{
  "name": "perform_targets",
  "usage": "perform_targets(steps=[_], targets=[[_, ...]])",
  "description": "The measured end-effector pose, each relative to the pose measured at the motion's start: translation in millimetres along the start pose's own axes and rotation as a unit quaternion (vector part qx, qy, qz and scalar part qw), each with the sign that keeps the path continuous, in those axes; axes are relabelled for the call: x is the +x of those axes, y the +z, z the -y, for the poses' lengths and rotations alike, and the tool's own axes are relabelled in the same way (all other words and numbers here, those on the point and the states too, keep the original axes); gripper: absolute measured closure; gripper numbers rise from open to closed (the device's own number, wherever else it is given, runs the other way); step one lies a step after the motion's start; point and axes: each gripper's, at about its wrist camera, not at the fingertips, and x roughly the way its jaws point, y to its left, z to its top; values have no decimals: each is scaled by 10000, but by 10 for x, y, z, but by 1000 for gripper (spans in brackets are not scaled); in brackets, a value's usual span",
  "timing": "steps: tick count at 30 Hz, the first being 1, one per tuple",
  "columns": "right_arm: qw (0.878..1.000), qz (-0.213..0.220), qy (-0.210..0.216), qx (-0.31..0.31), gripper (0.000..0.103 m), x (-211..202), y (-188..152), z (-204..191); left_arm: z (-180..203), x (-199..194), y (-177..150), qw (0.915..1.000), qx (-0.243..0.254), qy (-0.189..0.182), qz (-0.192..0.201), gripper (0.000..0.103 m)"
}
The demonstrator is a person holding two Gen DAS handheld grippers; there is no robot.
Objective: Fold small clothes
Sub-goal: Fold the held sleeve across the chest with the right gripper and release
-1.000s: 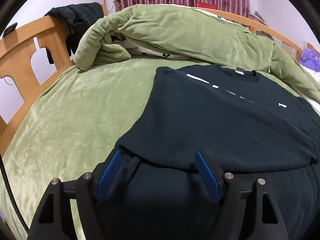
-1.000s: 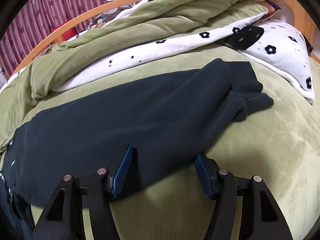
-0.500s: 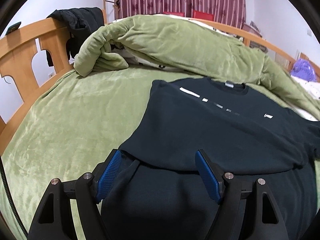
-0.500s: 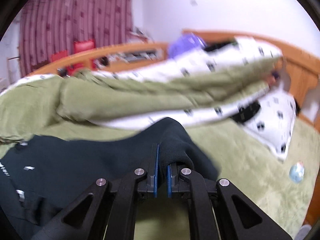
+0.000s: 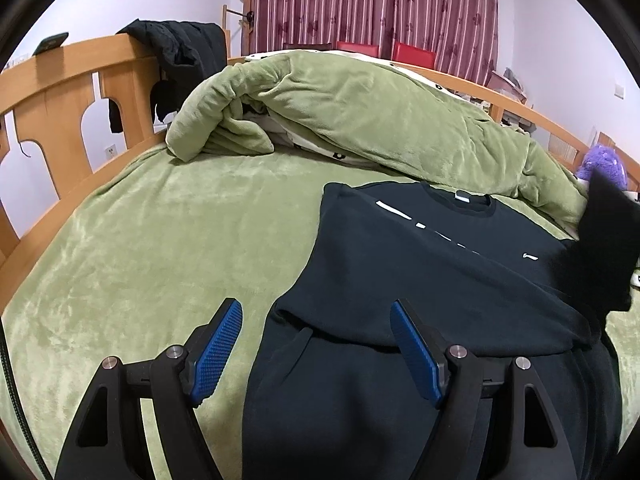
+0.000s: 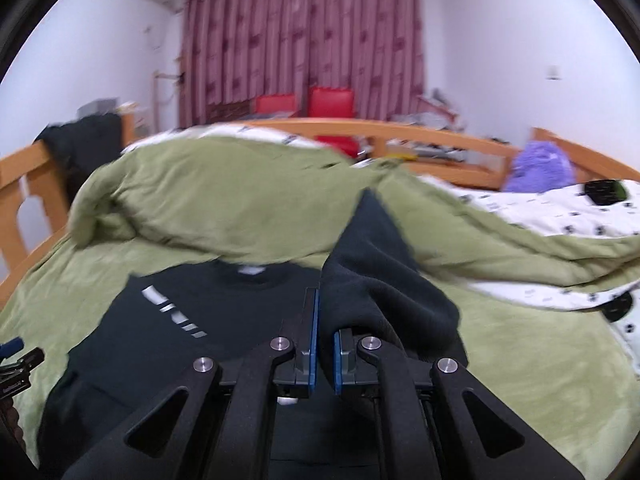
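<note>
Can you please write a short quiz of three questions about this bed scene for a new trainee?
1. True or false: the left gripper is open.
2. What does the right gripper hold? A) pillow B) sleeve C) curtain
3. What colour is the blanket under the dark sweatshirt?

Key: 1 true. 2 B, its jaws are shut on the lifted sleeve. 3 green.

Right gripper [image 6: 322, 334] closed on the sleeve [image 6: 384, 276] — lifted it over the sweatshirt [image 6: 192, 320]
</note>
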Motion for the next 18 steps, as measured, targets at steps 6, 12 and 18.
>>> perform_targets(steps=[6,12,18], targets=[[9959,-706,535,170,97,564,-514,-784,-149,46,-12,9997,-175,-62,-127,28],[9841,-1484,973,-16,77,860,-953,-1062,-151,91,0,9989,-384,-214,-188,28],[9813,-1513,1185,-38,59,568,-1070,-674,9,102,-31,9997,-112,-209,-111,28]])
